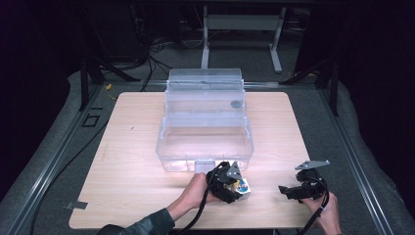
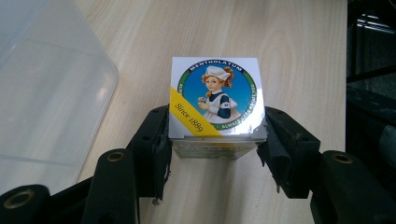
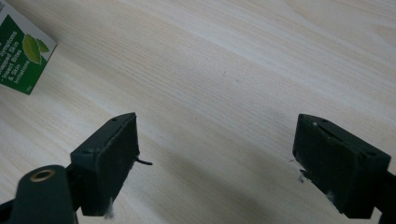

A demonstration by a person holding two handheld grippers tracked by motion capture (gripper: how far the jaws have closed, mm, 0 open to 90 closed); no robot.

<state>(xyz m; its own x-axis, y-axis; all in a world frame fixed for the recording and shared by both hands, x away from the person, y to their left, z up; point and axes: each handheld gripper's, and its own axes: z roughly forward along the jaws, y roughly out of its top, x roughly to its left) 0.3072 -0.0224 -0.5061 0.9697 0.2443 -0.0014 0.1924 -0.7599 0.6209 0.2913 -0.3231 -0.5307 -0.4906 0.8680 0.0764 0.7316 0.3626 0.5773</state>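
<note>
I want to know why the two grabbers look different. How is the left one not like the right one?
The left gripper has its fingers pressed against the sides of a small Mentholatum box; the right gripper has its fingers spread wide with just bare table between them. The left sits close to the clear plastic bin; the right sits off to the side. Both are black and hand-held.

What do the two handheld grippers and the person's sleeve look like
Both the left gripper and the right gripper are black, two-jawed, with flat rectangular pads and brass-coloured pivot rings. Each carries a grey three-cornered plate on top and trails a black cable. A dark greenish sleeve covers the left forearm.
</note>
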